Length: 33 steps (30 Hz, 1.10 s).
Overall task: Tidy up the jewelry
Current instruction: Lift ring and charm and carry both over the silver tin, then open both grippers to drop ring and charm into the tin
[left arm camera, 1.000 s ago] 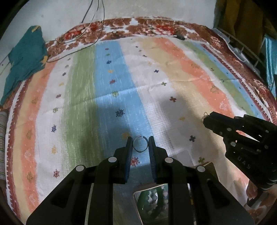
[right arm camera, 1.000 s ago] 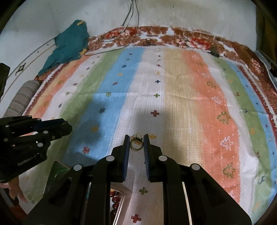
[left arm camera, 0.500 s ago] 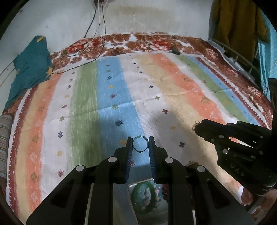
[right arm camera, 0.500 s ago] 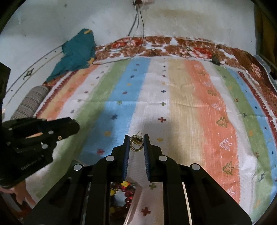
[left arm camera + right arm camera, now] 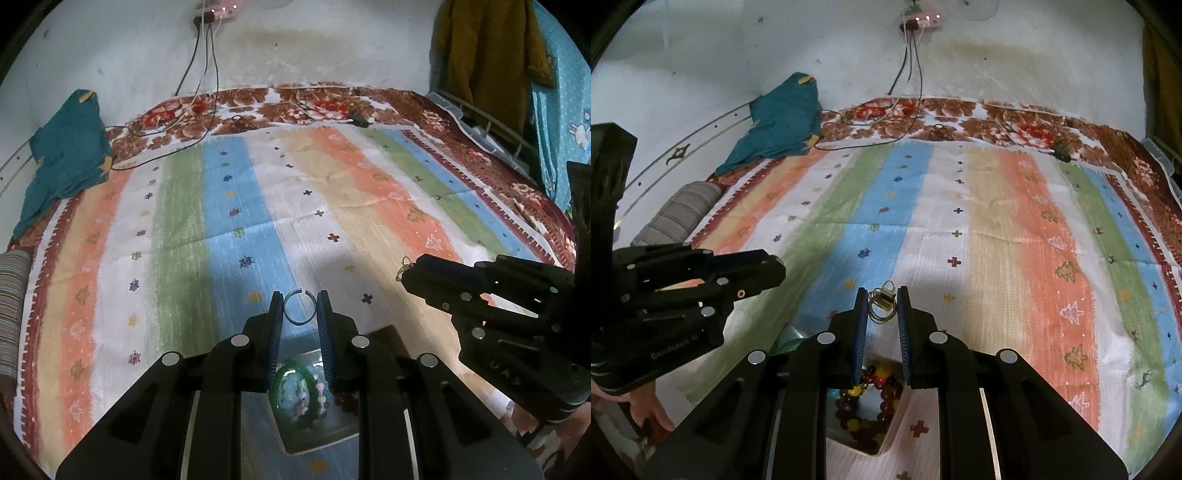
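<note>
My left gripper point(image 5: 299, 309) is shut on a thin silver open ring point(image 5: 299, 307), held above the striped bedspread. My right gripper point(image 5: 882, 305) is shut on a small bunch of gold rings with a clasp point(image 5: 882, 305). The right gripper also shows at the right of the left wrist view point(image 5: 404, 271), with the gold bunch at its tip. The left gripper body shows at the left of the right wrist view point(image 5: 701, 273). Below the left fingers lies a tray point(image 5: 306, 439) with a green bangle point(image 5: 284, 387) and pastel bead bracelets point(image 5: 314, 397). Below the right fingers lies a dark red and yellow bead bracelet point(image 5: 866, 400).
A teal cloth point(image 5: 62, 155) lies at the bed's far left corner. Charger cables point(image 5: 199, 77) run from a wall socket onto the floral blanket. A striped bolster point(image 5: 677, 212) lies at the left edge. Clothes point(image 5: 480, 55) hang at the far right.
Both grippers have risen and pulled back with their jewelry held. More of the wall and the tray contents below have come into view.
</note>
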Available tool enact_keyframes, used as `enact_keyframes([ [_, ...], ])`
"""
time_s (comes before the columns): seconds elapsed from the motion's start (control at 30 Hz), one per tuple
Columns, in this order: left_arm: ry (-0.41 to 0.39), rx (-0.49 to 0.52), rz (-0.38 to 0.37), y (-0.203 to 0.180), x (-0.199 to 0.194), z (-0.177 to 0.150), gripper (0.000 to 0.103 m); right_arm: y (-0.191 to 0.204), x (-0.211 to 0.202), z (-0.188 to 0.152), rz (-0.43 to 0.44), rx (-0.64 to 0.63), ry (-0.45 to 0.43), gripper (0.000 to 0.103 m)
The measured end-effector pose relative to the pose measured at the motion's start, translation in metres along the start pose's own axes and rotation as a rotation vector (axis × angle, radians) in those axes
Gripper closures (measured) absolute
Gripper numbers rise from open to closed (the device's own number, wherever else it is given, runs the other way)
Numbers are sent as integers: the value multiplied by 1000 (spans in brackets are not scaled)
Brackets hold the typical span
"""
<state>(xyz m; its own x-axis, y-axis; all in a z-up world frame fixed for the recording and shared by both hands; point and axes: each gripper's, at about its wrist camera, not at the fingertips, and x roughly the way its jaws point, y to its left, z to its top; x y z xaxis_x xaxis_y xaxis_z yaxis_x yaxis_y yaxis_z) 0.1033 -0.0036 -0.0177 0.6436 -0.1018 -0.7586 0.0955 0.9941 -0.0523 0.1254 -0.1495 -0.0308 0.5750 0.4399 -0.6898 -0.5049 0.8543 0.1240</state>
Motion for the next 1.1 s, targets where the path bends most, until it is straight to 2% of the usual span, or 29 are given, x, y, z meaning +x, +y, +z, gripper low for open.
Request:
enact_keyframes([
  [0.33,-42,-7,-35,-7,-27,-9,85,9,-17,-13,67,-34,-2,86],
  [0.53,-37,-23,-42,-6,-31,-14,85,14,-18,-21,115,-34,18,86],
  [0.63,-19,-43,-47,-3,-30,-16,85,16,-16,-24,100,-44,24,86],
  [0.7,-9,-68,-44,1,-29,-17,83,15,-15,-25,84,-39,30,79],
  [0.73,-7,-84,-48,4,-29,-17,83,15,-16,-26,78,-34,28,70],
  [0.77,-8,-94,-48,6,-29,-17,82,14,-17,-27,74,-28,26,67],
  [0.97,-6,-141,-45,16,-34,-19,80,9,-26,-31,49,-15,17,65],
  [1.1,-8,-138,-25,17,-40,-23,72,5,-32,-34,33,1,6,60],
])
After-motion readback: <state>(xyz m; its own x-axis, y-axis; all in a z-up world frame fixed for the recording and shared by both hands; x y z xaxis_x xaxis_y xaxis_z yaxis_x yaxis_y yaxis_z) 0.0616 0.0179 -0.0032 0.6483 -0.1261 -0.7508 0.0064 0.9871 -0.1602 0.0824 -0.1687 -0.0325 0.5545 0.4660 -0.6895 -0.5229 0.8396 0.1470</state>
